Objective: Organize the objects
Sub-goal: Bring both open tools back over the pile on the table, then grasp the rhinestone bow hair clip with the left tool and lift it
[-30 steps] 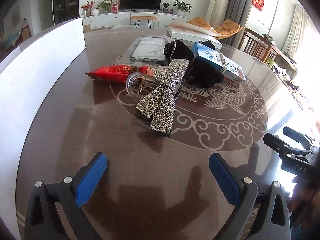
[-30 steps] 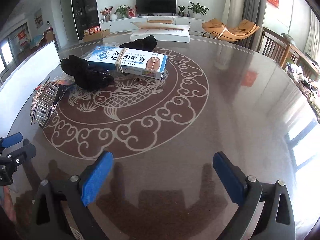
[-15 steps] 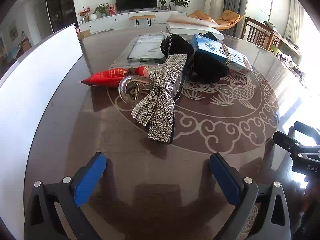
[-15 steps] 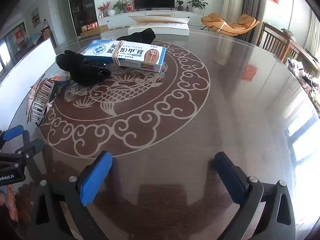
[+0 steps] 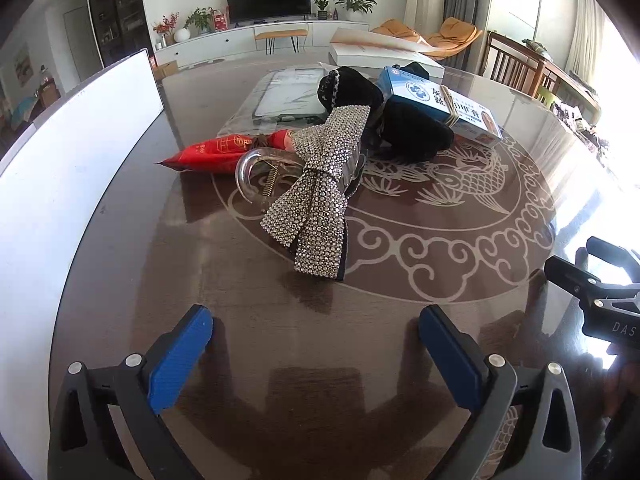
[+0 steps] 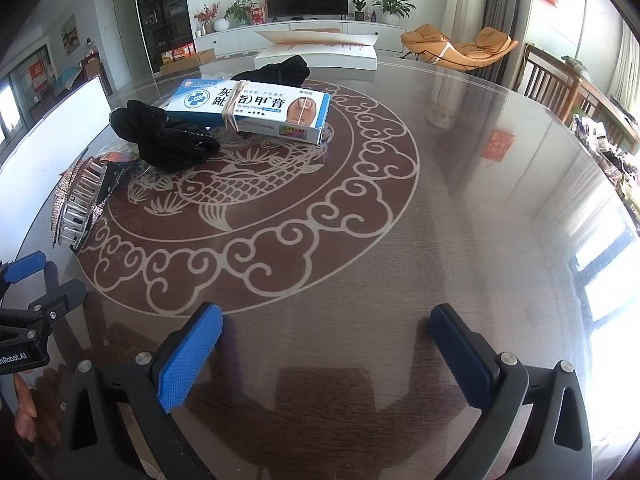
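Note:
A rhinestone bow hair clip (image 5: 320,192) lies on the dark round table (image 5: 248,320), over a clear claw clip (image 5: 256,176). Behind it are a red packet (image 5: 216,150), black velvet cloth (image 5: 412,128) and a blue-white cream box (image 5: 440,104). My left gripper (image 5: 316,344) is open and empty, a short way in front of the bow. My right gripper (image 6: 326,344) is open and empty over bare table, with the box (image 6: 256,110), black cloth (image 6: 168,136) and bow clip (image 6: 80,200) far ahead to its left.
A white board (image 5: 68,152) stands along the table's left edge. A clear-wrapped flat pack (image 5: 288,96) and a long white box (image 6: 320,48) lie at the far side. Wooden chairs (image 6: 560,84) stand at the right. Each gripper shows at the edge of the other's view.
Both grippers have moved slightly forward toward the objects, which look a little larger. Both stay open. Nothing on the table has moved.

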Motion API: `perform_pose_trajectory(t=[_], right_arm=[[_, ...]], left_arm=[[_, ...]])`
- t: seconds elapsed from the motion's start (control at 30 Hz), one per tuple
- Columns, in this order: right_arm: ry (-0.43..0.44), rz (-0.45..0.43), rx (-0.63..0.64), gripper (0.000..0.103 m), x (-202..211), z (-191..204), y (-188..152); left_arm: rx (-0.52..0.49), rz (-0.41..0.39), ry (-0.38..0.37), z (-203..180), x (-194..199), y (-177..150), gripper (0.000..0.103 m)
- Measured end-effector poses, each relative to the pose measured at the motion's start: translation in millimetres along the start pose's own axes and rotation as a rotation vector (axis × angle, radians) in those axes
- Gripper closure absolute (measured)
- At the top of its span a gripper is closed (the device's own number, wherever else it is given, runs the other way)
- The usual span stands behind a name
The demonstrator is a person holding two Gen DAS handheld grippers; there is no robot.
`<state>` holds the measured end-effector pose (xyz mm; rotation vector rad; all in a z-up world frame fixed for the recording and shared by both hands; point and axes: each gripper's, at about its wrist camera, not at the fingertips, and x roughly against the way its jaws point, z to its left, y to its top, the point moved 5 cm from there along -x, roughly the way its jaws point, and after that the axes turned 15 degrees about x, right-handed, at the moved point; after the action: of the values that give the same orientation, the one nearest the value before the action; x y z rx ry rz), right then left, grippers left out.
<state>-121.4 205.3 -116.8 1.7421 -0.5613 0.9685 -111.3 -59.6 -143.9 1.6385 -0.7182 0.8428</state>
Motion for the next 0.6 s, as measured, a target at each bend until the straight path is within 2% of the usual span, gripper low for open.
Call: perform_pose_trajectory(t=[0.1, 0.27, 0.43, 0.6], right_arm=[[0.000, 0.000, 0.000, 0.000, 0, 0, 0], [0.000, 0.000, 0.000, 0.000, 0, 0, 0], [-0.004, 0.001, -0.001, 0.000, 0, 1, 0], [-0.005, 0.001, -0.001, 0.000, 0, 1, 0]], left_arm=[[-0.008, 0.022, -0.003, 1, 1, -1, 0.000], [-0.005, -0.032, -0.089, 6, 25, 20, 0.000], [0.017, 0.079, -0.186, 11, 6, 52, 0.000], [0.000, 0.051, -0.156, 9, -18, 71, 0.000]])
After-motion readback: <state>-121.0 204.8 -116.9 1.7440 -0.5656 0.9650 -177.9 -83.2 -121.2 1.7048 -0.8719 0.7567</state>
